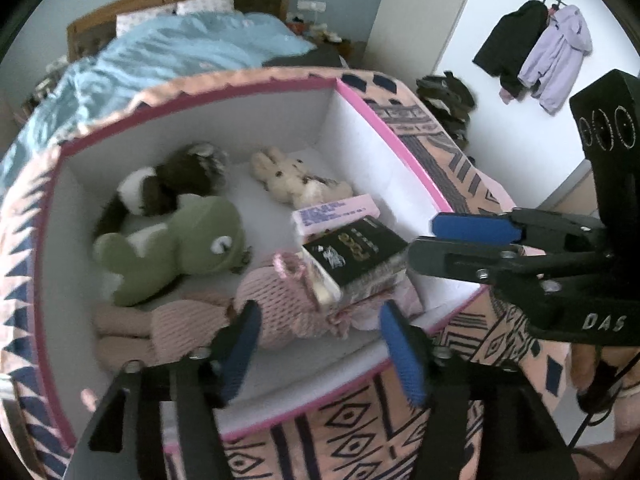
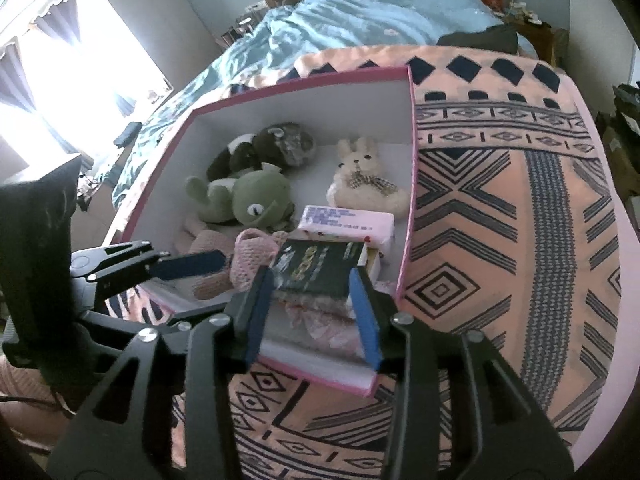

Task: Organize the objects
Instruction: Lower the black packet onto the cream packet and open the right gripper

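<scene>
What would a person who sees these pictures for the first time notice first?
First comes the big pink patterned storage box, open on one side and standing at the foot of a bed with a blue blanket. Inside lie soft toys: a green frog beside a cream bunny, with a dark book at the near edge. The right tool hangs open just over that book.

Dark book [image 2: 320,270] tilted atop box's [image 2: 280,88] toys

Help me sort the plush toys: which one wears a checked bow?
The cream bunny against the box's right wall; the green frog and dark plush beside it wear none.
</scene>
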